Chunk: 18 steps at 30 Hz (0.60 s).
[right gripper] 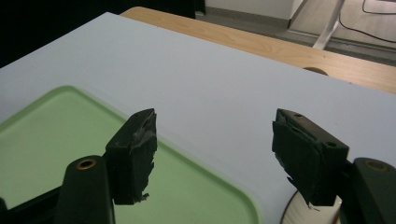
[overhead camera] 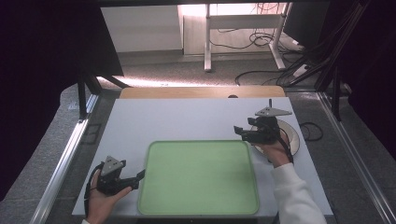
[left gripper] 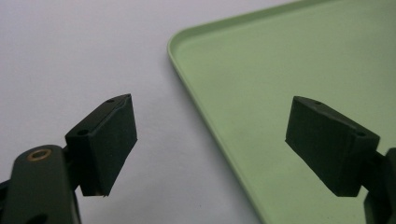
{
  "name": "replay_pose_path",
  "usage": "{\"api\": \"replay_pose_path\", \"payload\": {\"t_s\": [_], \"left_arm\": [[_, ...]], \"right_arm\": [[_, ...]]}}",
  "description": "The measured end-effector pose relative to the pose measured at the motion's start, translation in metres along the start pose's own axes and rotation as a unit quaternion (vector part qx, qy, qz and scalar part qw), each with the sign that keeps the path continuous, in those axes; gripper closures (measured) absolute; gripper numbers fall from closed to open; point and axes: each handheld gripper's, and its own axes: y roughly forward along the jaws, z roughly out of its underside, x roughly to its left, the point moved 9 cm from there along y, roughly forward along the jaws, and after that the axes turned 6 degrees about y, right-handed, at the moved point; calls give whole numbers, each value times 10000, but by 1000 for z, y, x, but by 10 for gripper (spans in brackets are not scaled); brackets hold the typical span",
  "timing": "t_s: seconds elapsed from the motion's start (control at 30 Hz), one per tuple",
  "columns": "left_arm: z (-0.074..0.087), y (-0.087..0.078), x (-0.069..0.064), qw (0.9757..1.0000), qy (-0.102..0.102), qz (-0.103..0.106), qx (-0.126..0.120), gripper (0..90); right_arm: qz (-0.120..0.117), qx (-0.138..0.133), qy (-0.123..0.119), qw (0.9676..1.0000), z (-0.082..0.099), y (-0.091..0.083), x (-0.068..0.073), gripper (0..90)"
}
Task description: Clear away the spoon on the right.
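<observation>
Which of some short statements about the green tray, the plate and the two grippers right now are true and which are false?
1. The rectangular light-green plastic tray has nothing lying in it. True.
2. The left gripper is clamped on the tray's rim. False: its fingers are spread apart with nothing between them, one over the white tabletop and one over the tray.
3. The right gripper is open. True.
4. The round white plate sits inside the tray. False: it lies on the tabletop to the tray's right, under the right gripper's body.
5. The left gripper is at the tray's far right corner. False: it is by the tray's near left edge.
</observation>
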Motion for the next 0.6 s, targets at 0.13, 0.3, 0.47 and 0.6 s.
{"api": "replay_pose_path", "payload": {"t_s": [0.13, 0.3, 0.47, 0.6], "left_arm": [[1, -1, 1, 10000, -52, 5, -4, 163], [0, -3, 1, 10000, -78, 39, -35, 163], [1, -2, 2, 10000, -37, 45, -5, 163], [3, -3, 2, 10000, -59, 52, -5, 163]], "right_arm": [[75, -46, 11, 10000, -4, -2, -8, 311], [220, -101, 113, 9996, -7, -7, -25, 311], [405, -154, 154, 9989, -11, -11, -39, 311], [540, -196, 255, 9980, -15, -13, -53, 311]]}}
